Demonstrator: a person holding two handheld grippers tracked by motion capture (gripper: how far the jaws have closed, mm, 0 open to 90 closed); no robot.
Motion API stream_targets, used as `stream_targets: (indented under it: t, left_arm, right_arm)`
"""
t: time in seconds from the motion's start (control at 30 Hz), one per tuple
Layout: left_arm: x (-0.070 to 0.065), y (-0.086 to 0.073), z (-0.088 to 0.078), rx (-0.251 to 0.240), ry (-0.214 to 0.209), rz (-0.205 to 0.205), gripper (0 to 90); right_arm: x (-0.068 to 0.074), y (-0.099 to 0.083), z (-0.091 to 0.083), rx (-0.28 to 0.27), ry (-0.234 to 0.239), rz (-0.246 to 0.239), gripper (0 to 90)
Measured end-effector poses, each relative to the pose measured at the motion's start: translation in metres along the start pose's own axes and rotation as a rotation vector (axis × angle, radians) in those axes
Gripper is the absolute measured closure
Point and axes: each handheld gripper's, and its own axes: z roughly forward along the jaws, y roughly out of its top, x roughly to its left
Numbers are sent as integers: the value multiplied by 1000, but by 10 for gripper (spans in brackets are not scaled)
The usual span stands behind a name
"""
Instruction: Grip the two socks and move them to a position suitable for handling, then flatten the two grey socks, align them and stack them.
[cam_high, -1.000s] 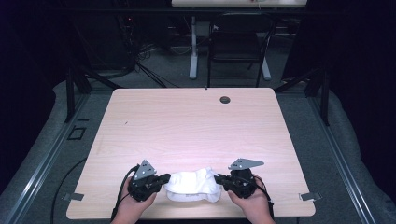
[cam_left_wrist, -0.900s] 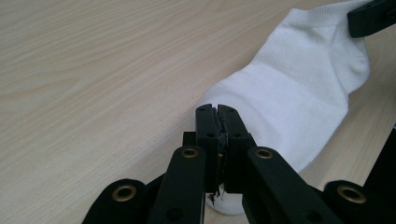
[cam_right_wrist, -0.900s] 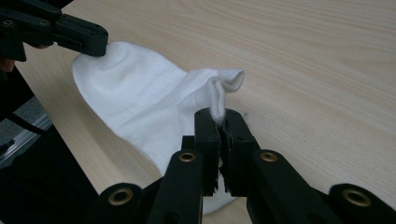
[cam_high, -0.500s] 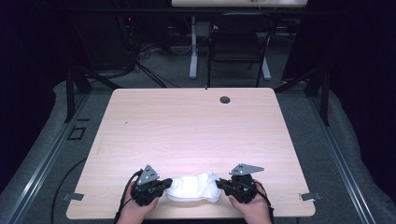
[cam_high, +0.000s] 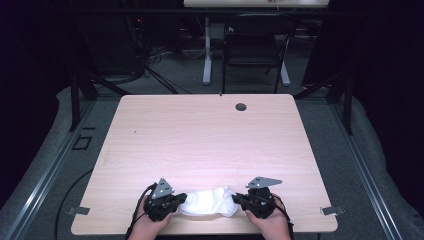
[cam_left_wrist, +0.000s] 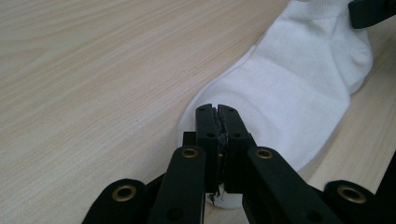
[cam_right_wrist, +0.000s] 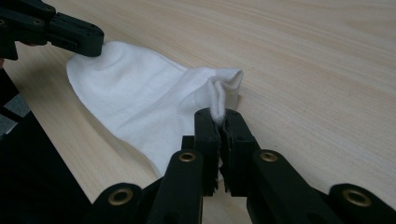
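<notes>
The wooden table (cam_high: 210, 145) lies bare across the middle and upper part of the high view, open to passage from either side. At the bottom centre, a white sock (cam_high: 207, 202) spans the gap between the left gripper (cam_high: 176, 201) and right gripper (cam_high: 239, 201), blocking it. A dark grommet (cam_high: 241, 106) sits flush at the upper edge.

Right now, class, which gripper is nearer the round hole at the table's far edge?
Right. The right gripper sits almost straight below the hole; the left gripper is farther off to the side.
</notes>
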Motion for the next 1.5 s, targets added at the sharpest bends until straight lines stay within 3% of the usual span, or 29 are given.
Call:
stream_targets:
  t: [0.1, 0.27, 0.57, 0.97, 1.17, 1.3, 1.5]
  left_arm:
    - [2, -1, 0, 12, 0, 19, 886]
    - [6, -1, 2, 5, -4, -1, 886]
    - [2, 2, 0, -4, 5, 19, 886]
    - [0, -3, 9, 38, 10, 32, 885]
    - [-1, -5, 9, 40, 14, 38, 881]
    - [1, -3, 3, 10, 15, 34, 859]
    - [1, 0, -3, -21, 7, 23, 837]
  right_arm:
    - [0, -1, 3, 18, 1, 4, 865]
    - [-2, -1, 8, 37, -6, 4, 865]
    - [-3, -1, 5, 10, -19, -1, 865]
    - [-9, -3, 9, 30, -12, 18, 860]
    - [-9, -6, 10, 49, -26, 7, 800]
    - [-11, -6, 6, 3, -31, 20, 744]
    - [-10, -4, 2, -34, -36, 17, 741]
